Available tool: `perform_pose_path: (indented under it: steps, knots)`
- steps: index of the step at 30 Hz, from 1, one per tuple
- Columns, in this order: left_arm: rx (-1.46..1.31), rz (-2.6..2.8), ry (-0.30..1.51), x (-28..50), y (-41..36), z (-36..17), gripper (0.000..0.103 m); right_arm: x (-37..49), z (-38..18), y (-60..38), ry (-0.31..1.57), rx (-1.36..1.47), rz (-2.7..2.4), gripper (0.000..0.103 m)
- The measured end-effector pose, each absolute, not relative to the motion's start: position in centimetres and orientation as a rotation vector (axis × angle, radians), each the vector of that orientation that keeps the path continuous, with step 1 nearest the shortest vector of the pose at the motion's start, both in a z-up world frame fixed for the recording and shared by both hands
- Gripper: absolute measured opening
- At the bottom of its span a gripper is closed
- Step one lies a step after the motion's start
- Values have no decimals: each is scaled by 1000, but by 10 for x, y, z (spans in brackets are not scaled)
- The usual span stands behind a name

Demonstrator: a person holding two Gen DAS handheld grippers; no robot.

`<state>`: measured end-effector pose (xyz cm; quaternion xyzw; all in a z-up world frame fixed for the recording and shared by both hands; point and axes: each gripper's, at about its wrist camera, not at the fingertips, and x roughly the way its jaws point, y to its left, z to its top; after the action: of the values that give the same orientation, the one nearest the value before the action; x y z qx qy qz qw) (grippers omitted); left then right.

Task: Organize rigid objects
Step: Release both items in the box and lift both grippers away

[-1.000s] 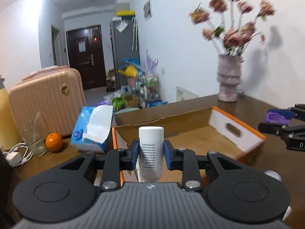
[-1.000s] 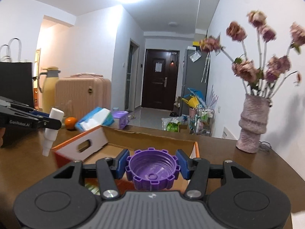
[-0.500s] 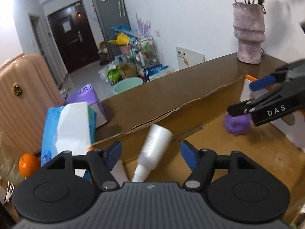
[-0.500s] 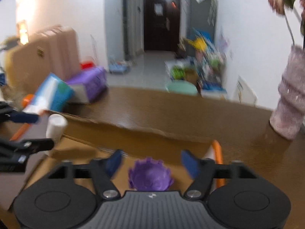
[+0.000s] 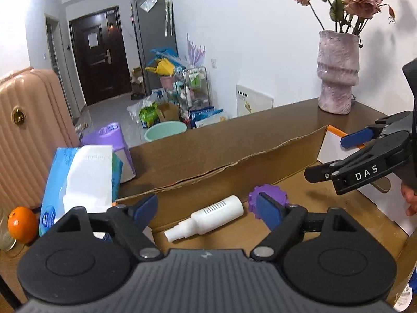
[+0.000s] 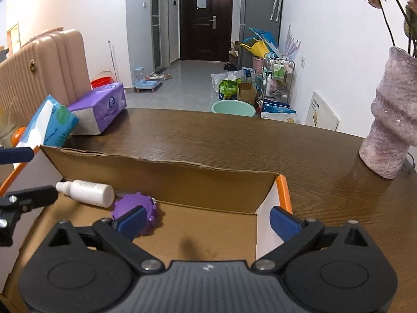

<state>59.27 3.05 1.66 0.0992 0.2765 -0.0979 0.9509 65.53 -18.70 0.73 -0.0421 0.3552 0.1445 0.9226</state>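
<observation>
Blue pads of the left gripper are being held wide apart with nothing gripped; its jaws have just been opening, and the bottle is lying loose below the gap, at lower centre of the left view. The right gripper is likewise being held fully spread and empty, its jaws having just been opening; the purple cap is sitting by its left pad, partly hidden, so contact cannot be told. Both things are resting inside the box, touching or nearly so, near its far wall.

The release appears to be finished, so the step is best being completed by both grippers being lifted straight back with jaws kept wide, lest the cap or bottle be nudged.

In the left view the right gripper is being shown from the side at the right edge, with a fingertip behind it. In the right view the box's orange-edged end wall and the open tabletop beyond are being shown more fully.
</observation>
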Motion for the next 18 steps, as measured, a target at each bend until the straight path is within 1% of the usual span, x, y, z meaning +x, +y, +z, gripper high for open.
perform_pose_path:
  steps: [6, 9, 11, 13, 15, 16, 18]
  knots:
    - [165, -182, 542, 598, 22, 18, 85, 651, 6, -200, 741, -101, 240, 102]
    - [156, -164, 484, 592, 16, 23, 85, 646, 8, -218, 716, -51, 253, 102]
    - [160, -125, 457, 581, 15, 30, 90, 637, 13, -230, 681, -18, 229, 101]
    - [174, -122, 485, 568, 14, 41, 91, 622, 22, -240, 685, 16, 211, 101]
    - [167, -112, 506, 552, 16, 55, 93, 604, 37, -246, 674, 41, 238, 101]
    - [168, -104, 515, 543, 18, 63, 96, 592, 47, -248, 661, 36, 247, 101]
    - [168, -82, 522, 522, 23, 77, 97, 570, 66, -245, 636, -14, 235, 102]
